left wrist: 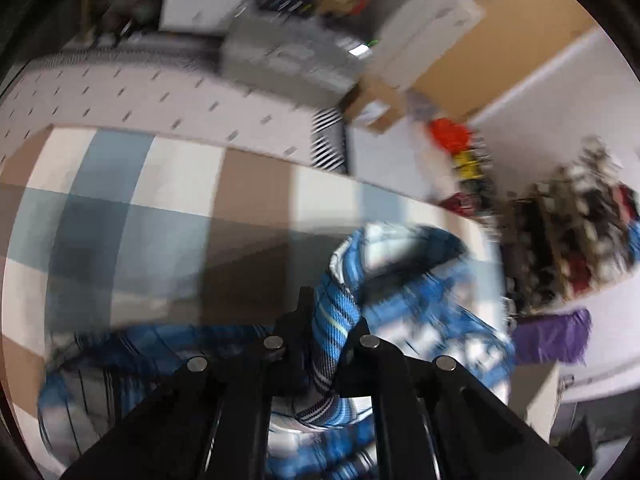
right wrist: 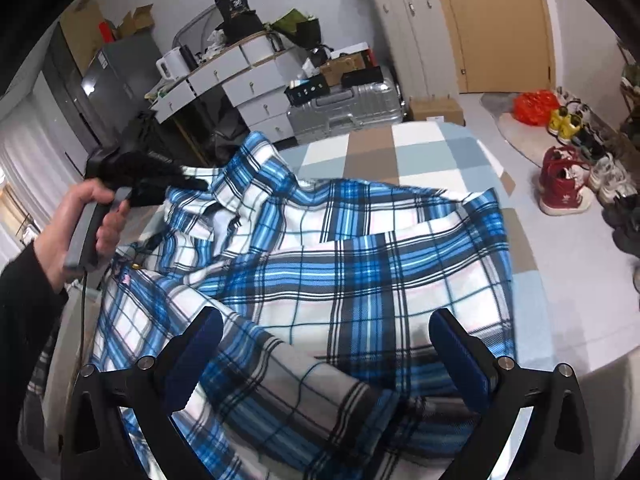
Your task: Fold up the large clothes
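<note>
**Shirt still rumpled, first lift under way**

- Progress: early stage, by my reading. The plaid shirt (right wrist: pixel 320 264) lies spread but creased over the checked bedcover (right wrist: pixel 420 148), filling the centre and lower half of the right wrist view. No neat fold shows; one sleeve or flap lies crumpled at lower centre. Squaring, folding sides and halving all seem left to do.
- Left gripper (left wrist: pixel 324 332): jaws clamped on a bunched roll of shirt fabric, seen at lower centre of its own view. That view is motion-blurred. In the right wrist view it sits at upper left, pinching cloth near the collar, raised above the bed, with the person's hand (right wrist: pixel 86 220) wrapped round the handle.
- Right gripper (right wrist: pixel 324 344): jaws spread wide, holding nothing, poised just over the shirt's lower part, pointing along the bed toward the far end.
</note>
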The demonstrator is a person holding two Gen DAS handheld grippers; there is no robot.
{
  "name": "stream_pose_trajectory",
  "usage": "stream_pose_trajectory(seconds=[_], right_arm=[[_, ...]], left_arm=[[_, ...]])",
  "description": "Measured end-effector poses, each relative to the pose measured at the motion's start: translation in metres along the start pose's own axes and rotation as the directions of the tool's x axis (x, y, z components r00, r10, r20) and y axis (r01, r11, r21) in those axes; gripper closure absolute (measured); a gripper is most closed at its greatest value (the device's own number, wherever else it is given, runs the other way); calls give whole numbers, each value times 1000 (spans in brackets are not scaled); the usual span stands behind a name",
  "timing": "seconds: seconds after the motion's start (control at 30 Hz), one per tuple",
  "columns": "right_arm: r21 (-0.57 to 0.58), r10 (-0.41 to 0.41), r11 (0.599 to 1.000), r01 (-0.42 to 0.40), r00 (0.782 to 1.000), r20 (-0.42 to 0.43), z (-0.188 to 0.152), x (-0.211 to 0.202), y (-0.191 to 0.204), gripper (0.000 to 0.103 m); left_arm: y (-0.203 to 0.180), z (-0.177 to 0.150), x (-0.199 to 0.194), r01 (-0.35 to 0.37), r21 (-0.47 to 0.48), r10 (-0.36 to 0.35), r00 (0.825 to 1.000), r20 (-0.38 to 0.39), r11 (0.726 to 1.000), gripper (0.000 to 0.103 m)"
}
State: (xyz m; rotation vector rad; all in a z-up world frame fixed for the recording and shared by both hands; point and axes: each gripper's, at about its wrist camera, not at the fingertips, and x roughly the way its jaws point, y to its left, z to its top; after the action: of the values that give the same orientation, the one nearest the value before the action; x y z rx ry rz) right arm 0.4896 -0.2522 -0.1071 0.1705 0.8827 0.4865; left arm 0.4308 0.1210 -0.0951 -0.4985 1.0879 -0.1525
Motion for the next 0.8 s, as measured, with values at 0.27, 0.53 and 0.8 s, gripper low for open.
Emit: stream_pose_trajectory(seconds=[0.27, 0.53, 0.8], right_arm=[[-94, -76, 992, 84, 993, 90, 42, -31, 56, 0], [-296, -193, 942, 158, 977, -91, 65, 47, 119, 0], [-397, -403, 855, 333, 909, -106, 53, 114, 123, 13]], left_arm=[[-38, -93, -68, -2, 308, -40, 991, 128, 951, 100], [-17, -82, -50, 31, 277, -65, 991, 115, 960, 100], [-19, -84, -56, 84, 269, -115, 988, 101, 960, 100]])
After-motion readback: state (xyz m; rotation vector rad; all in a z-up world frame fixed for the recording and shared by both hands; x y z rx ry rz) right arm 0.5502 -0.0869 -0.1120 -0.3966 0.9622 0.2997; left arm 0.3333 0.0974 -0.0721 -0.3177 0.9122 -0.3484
